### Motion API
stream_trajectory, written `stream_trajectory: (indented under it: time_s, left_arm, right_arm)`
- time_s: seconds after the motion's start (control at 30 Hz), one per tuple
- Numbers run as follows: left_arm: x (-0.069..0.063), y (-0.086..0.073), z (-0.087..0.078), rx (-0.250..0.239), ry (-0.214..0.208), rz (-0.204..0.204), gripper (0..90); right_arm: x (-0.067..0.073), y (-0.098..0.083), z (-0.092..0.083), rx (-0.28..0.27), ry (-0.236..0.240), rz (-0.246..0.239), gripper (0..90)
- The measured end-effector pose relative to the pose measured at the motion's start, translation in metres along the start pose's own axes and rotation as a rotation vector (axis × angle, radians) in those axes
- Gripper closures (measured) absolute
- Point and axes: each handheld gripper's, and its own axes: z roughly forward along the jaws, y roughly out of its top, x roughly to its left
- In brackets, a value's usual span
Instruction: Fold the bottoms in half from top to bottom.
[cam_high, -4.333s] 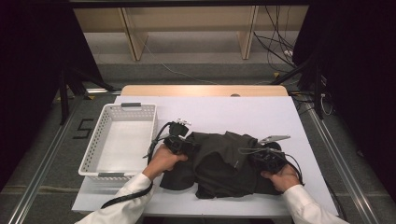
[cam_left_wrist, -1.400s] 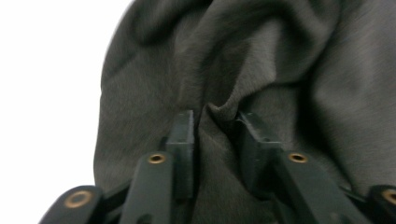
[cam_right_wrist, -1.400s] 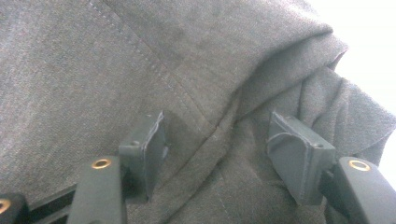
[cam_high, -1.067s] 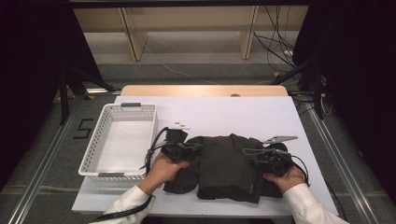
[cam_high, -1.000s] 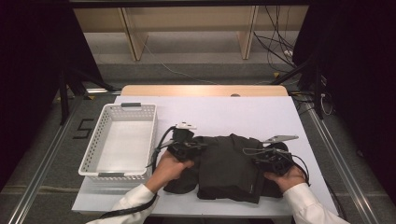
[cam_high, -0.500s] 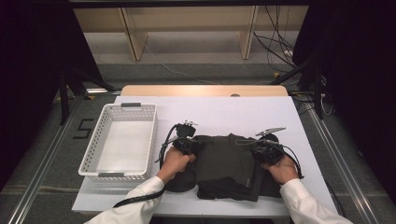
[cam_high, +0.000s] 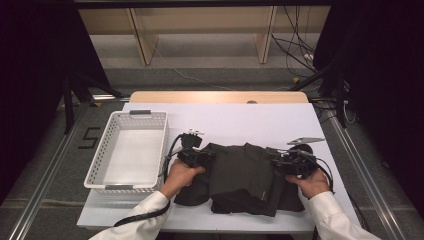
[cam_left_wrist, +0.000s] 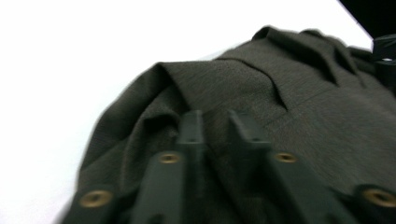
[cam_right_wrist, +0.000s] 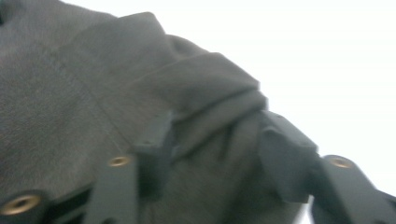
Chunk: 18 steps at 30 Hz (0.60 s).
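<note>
Since the earlier frames both hands have drawn inward along the dark garment (cam_high: 245, 175), which now lies more squarely folded than it did four seconds ago. Jaws of both grippers have just been opening. Left gripper (cam_left_wrist: 215, 122): jaws a narrow gap apart, resting on the cloth with a low ridge of fabric between them; no pinch can be confirmed. Right gripper (cam_right_wrist: 212, 135): jaws set wider, a thick fold of cloth lying between them; whether the pads press on it cannot be told through the blur.

Surface: a white table (cam_high: 240, 117) with a wooden strip along its far edge. Grey floor, cables and wooden frame legs lie beyond; black curtains stand at both sides.

Surroundings: a white perforated basket (cam_high: 100, 170) stands on the table just left of the left hand (cam_high: 180, 174), apart from the garment.

Hidden: the garment's near left corner sits under the left hand; the right hand (cam_high: 310, 182) covers its right edge. Garment type cannot be determined.
</note>
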Motion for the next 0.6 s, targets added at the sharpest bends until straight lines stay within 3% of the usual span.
stream_trajectory:
  time_s: [0.1,0.23,0.37,0.6]
  left_arm:
    - [0.001,0.002,-0.011,-0.002,0.031,-0.008,48.9]
    - [0.004,0.003,-0.019,-0.013,0.034,-0.036,40.3]
    - [0.006,0.002,-0.021,0.023,0.033,-0.048,28.8]
    - [0.015,-0.007,-0.015,0.066,0.031,-0.093,22.0]
  right_arm:
    - [-0.011,-0.005,-0.010,-0.007,0.005,0.052,30.9]
    - [-0.020,-0.014,-0.012,0.004,0.027,0.117,24.0]
    - [-0.021,-0.024,-0.017,0.013,0.032,0.138,17.6]
    - [-0.024,-0.039,-0.020,0.026,0.072,0.187,12.9]
